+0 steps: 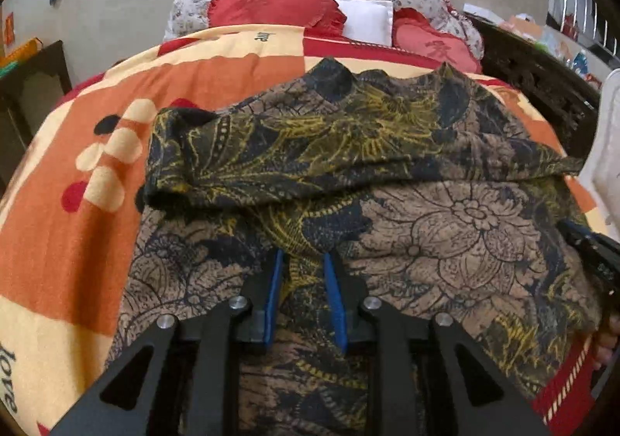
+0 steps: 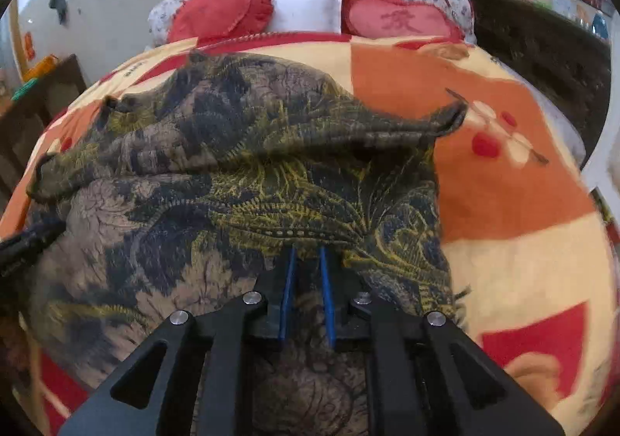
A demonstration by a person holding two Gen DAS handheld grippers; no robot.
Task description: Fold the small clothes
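Left wrist view, read from left to right with the garment as the landmark: left of the garment lies the bedspread in orange, cream and red blocks, and beyond that a dark wooden cabinet against the wall. The garment itself, a brown cloth printed with dark blue and yellow flowers, lies spread on the bed, its far part doubled back over the near part in a thick rolled fold that runs across the middle. The left gripper sits at the near side of that fold; its jaws stand narrowly parted, blue pads on either side of a bunch of the cloth, though whether they press on it I cannot tell. Beyond the garment, at the head of the bed, are red heart-shaped cushions and a white pillow. At the garment's right edge the other tool's black body shows, with fingertips of a hand below it.

Right wrist view: the left tool's dark tip touches the garment's left edge. The right gripper meets the fold near the garment's right side, jaws narrow, cloth between the blue pads, grip uncertain. Right of the garment is bare bedspread.
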